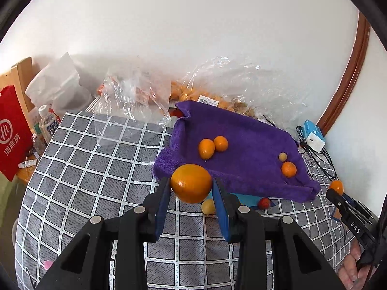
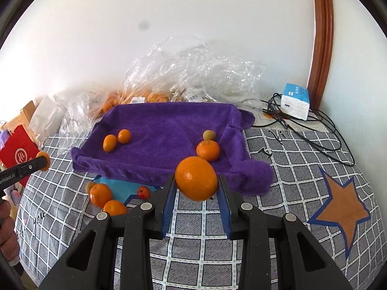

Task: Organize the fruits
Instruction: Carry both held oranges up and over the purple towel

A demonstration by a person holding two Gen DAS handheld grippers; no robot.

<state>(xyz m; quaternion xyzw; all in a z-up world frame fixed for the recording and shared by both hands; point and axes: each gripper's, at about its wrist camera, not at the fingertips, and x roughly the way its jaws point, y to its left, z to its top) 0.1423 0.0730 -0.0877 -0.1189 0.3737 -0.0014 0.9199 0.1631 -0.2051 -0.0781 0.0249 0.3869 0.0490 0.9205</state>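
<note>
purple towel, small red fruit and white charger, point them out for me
purple towel (image 2: 169, 130), right wrist view, bare middle
small red fruit (image 2: 143, 192), right wrist view, its centre
white charger (image 1: 315, 141), left wrist view, white face

The left gripper (image 1: 191, 188) clamps an orange (image 1: 191, 183) above the checked tablecloth (image 1: 96, 159), at the near edge of a purple towel (image 1: 241, 135). Four small fruits lie on the towel: two oranges touching each other (image 1: 212, 146) at its middle, a tangerine (image 1: 288, 169) and a pale fruit (image 1: 282, 156) towards its right edge. The right gripper (image 1: 336, 192), at the right edge of the table, holds another orange (image 1: 337, 186).
</note>
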